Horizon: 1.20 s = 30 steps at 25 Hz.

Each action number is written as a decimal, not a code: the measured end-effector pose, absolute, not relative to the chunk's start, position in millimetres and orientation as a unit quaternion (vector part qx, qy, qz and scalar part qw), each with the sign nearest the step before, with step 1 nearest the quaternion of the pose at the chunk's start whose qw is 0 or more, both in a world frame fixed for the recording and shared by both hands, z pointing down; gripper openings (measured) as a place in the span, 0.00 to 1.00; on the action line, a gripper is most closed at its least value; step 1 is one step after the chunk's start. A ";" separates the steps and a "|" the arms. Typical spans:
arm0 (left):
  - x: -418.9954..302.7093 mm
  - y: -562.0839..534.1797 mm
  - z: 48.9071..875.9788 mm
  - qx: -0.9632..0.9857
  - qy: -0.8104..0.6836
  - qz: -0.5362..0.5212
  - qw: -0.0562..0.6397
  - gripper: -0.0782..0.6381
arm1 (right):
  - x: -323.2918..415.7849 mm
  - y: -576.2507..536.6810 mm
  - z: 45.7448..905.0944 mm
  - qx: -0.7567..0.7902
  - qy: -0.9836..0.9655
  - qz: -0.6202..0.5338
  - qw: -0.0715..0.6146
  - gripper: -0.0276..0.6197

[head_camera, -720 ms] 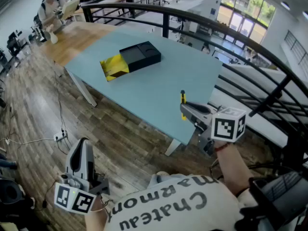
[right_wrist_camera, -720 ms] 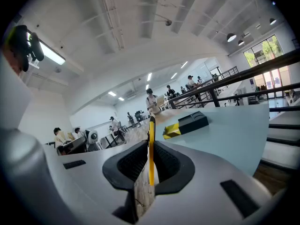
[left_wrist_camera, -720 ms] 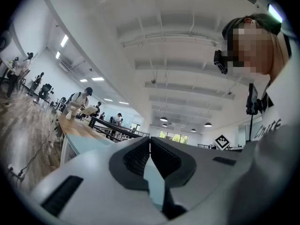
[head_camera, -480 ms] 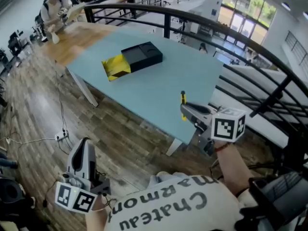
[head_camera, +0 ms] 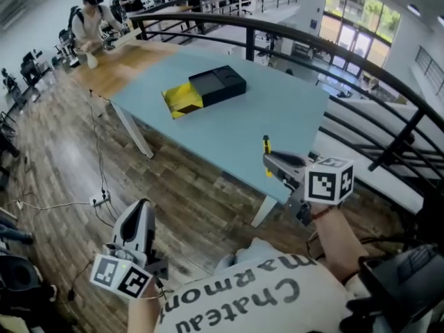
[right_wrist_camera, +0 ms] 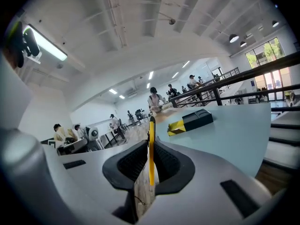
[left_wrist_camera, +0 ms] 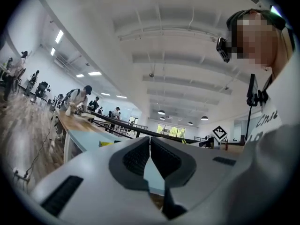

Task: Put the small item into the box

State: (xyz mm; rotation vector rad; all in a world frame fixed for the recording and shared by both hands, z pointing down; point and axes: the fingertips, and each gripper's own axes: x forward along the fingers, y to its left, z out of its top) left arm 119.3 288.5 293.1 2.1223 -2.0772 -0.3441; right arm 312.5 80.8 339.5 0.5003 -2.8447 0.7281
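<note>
While the right gripper (head_camera: pixel 272 162) pinches the yellow item (head_camera: pixel 264 144), partly hidden, the box (head_camera: pixel 216 85) lies far left; left gripper (head_camera: pixel 141 212) pressed together

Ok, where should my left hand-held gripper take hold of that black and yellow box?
Take the box by its black half, from above, jaws across the short width. It lies flat and low on the table, so the long side walls are likely the only opposed faces. The left hand-held gripper is shut, so open it first.
</note>
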 end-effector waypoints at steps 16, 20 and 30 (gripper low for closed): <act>81.1 219.1 316.5 0.734 -0.667 -0.051 0.118 0.12 | 224.9 41.2 366.6 0.149 -0.947 0.256 0.121 0.14; 51.4 184.9 315.0 0.727 -0.675 -0.047 0.113 0.12 | 190.2 4.3 367.8 0.140 -0.950 0.249 0.124 0.14; 8.9 116.4 312.7 0.720 -0.682 -0.079 0.106 0.12 | 123.6 -63.4 367.5 0.105 -0.956 0.243 0.129 0.14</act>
